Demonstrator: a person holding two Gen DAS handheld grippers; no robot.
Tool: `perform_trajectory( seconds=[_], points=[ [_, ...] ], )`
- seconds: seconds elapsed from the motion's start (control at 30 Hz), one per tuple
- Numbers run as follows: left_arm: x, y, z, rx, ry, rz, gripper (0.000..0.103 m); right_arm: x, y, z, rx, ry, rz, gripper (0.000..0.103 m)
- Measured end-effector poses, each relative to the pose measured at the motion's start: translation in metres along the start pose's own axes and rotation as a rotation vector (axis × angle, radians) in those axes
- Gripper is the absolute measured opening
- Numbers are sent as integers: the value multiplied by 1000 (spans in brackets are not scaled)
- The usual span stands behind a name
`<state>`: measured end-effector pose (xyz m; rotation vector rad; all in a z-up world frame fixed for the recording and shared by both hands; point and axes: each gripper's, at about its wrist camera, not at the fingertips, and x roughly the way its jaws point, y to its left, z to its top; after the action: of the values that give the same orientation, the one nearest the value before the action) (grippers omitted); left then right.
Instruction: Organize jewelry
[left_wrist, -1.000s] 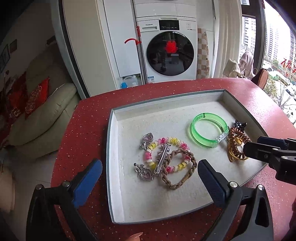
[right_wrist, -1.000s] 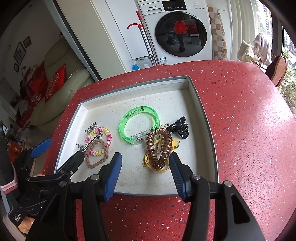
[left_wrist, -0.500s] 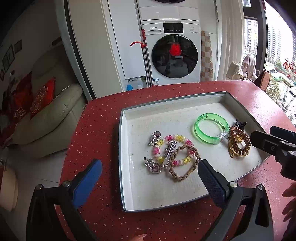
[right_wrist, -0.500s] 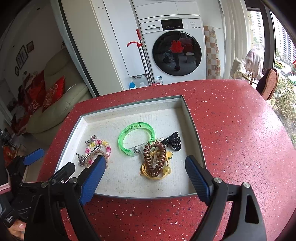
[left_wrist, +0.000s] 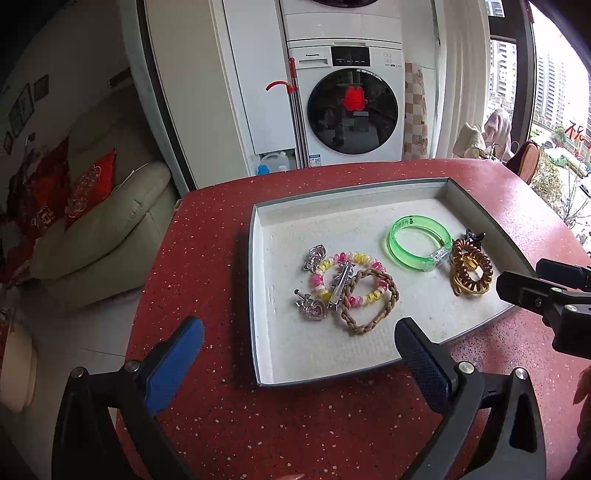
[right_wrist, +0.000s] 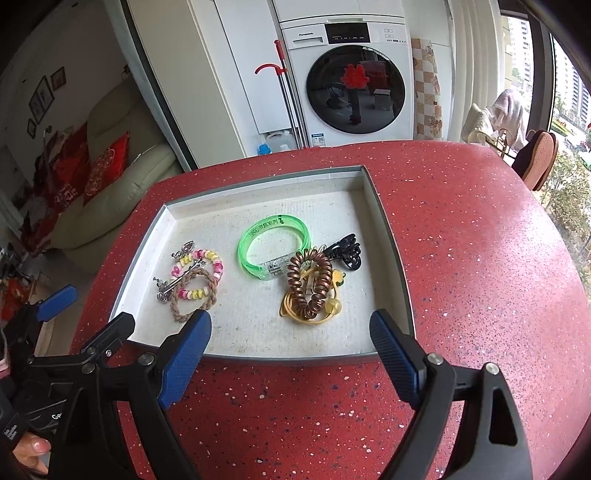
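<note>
The jewelry lies in a shallow grey-rimmed tray (right_wrist: 391, 240) on the red speckled table (right_wrist: 480, 258): a green bangle (right_wrist: 273, 243) with printed characters too small to read, touching a brown coil tie (right_wrist: 310, 288) that partly hides yellow pieces beneath, with a black claw clip (right_wrist: 345, 251) just beside. A beaded bracelet (left_wrist: 347, 277), braided band (left_wrist: 369, 302) and silver clips overlap in a tangle hard to separate. Both the left gripper (left_wrist: 299, 354) and right gripper (right_wrist: 290, 343) stand spread wide, empty, over the tray's near rim; the washing machine (right_wrist: 354, 74) reads "Panasonic".
</note>
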<state>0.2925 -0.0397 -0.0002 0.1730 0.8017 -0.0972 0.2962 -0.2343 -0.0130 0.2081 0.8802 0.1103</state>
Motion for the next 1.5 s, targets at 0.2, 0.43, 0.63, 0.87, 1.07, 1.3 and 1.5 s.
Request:
perform_trajectory(
  seconds=[0.2, 0.43, 0.63, 0.87, 1.07, 1.3, 1.5],
  points=[
    [-18, 3, -15, -45, -20, -10, 103, -18, 3, -13, -11, -59, -32, 90],
    [-40, 4, -35, -114, -64, 0, 103, -41, 6, -29, -31, -145, -70, 90],
    [-56, 3, -49, -160, -113, 29, 103, -59, 13, -40, -75, -214, -110, 90],
    [-63, -1, -53, -156, -120, 23, 103, -69, 14, -48, -87, -237, -117, 90],
    [-69, -5, -57, -150, -128, 30, 103, -73, 14, -55, -93, -245, -140, 90],
    [-72, -4, -60, -166, -129, 44, 103, -78, 18, -58, -117, -261, -161, 90],
    [-71, -4, -63, -158, -122, 52, 103, -78, 19, -59, -115, -258, -159, 90]
  ],
)
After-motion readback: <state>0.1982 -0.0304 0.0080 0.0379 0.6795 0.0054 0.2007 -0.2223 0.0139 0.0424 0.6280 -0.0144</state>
